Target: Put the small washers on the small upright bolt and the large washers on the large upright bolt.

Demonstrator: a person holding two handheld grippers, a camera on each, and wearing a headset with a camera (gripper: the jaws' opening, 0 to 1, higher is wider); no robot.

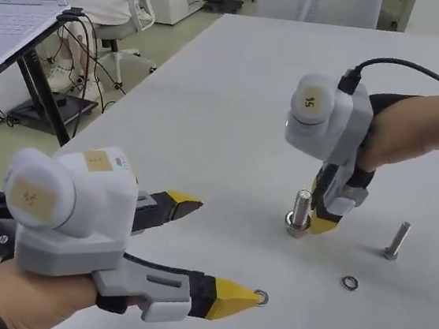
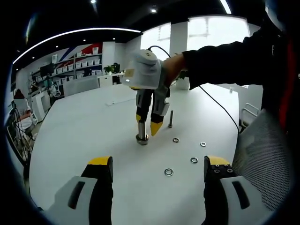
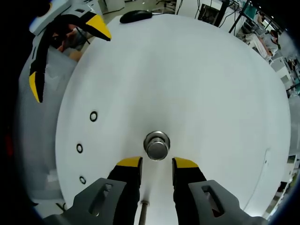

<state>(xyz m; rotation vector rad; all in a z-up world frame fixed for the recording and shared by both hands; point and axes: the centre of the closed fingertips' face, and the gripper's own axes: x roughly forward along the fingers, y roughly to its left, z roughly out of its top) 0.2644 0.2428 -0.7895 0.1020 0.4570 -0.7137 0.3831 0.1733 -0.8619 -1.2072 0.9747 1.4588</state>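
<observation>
The large bolt (image 1: 299,211) stands upright on its wide head on the white surface (image 1: 219,93), right of centre. The right gripper (image 3: 157,163) points down at it from above. Its fingers are narrowly apart with nothing between them, and their yellow tips are just beside the bolt. In the head view one tip is low by the bolt's base on its right side; whether it touches is not clear.

The small bolt (image 1: 397,241) stands further right, apart from the large one. Four loose washers (image 2: 194,160) lie flat on the surface on the near side of both bolts, spread out and not touching each other.

The left gripper (image 1: 225,251) is held at the near left, aimed toward the bolts. Its fingers are spread wide and hold nothing. The nearest washer (image 1: 261,296) lies just off the tip of its near finger.
</observation>
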